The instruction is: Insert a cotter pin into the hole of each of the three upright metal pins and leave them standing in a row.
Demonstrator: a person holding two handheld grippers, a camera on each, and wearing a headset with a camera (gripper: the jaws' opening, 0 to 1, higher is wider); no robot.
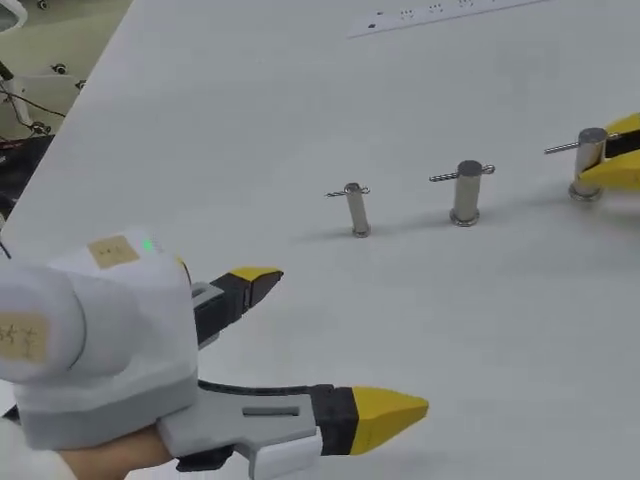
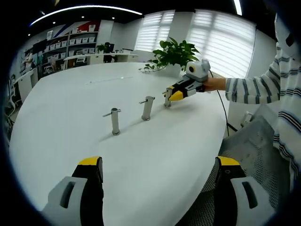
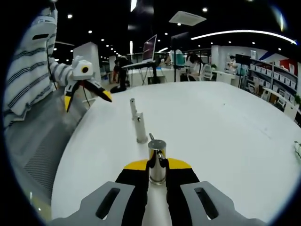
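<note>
Left tongs point(image 1: 330, 342) at near left of the white table point(image 1: 250, 120), held above the surface; yellow tips spread wide, nothing between them; in the left gripper view the same tongs point(image 2: 158, 164) gape open at the bottom, aimed at the row of pins; in the right gripper view they point(image 3: 88, 95) hang off the table edge, still seen wide, beside a striped sleeve point(image 3: 33, 61).

Three metal pins stand upright in a row across the middle of the table, apart from each other; left pin point(image 1: 358, 212) stands free, cotter pin point(image 1: 348, 191) crosswise through its top; middle pin point(image 1: 466, 195) stands free, its cotter pin point(image 1: 461, 175) through the head, loop end to the right.

Right pin point(image 1: 590, 140) upright at the right edge of the head view, base on the table; its cotter pin point(image 1: 563, 148) sticks out to the left; right tongs point(image 1: 600, 152) come in from the right and are clamped narrow on this pin, one yellow jaw each side; the right gripper view confirms it: right tongs point(image 3: 157, 165) pinch the pin's shaft, with the other two pins lined up beyond; left gripper view shows right tongs point(image 2: 178, 94) at the far end of the row; potted plant point(image 2: 173, 52) behind.
</note>
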